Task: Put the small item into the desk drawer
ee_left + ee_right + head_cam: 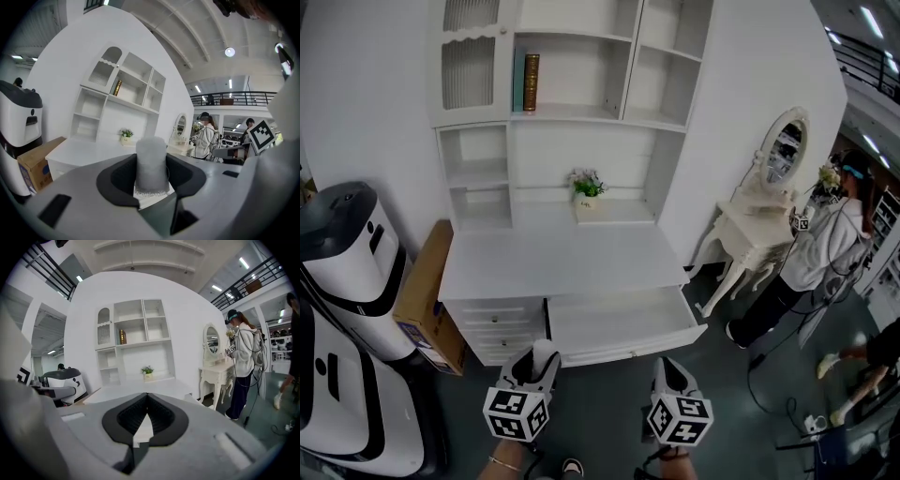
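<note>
A white desk (pixel 553 262) stands against the wall, its wide drawer (pixel 628 349) pulled out and showing a bare white inside. Both grippers hover low in front of it, above the dark floor. My left gripper (pixel 538 358) is shut on the small item (pixel 151 161), a pale grey fuzzy roll that stands upright between the dark pads (pixel 117 176). It is short of the drawer's left front corner. My right gripper (pixel 668 371) hangs before the drawer's right part. In the right gripper view this gripper (pixel 147 401) has its jaws together with nothing between them.
A cardboard box (pixel 427 300) and white machines (pixel 347 272) crowd the desk's left side. A potted plant (pixel 586 187) sits at the back of the desktop, under the shelves. To the right stand a vanity table (pixel 755 230) and a person (pixel 825 253), with cables on the floor.
</note>
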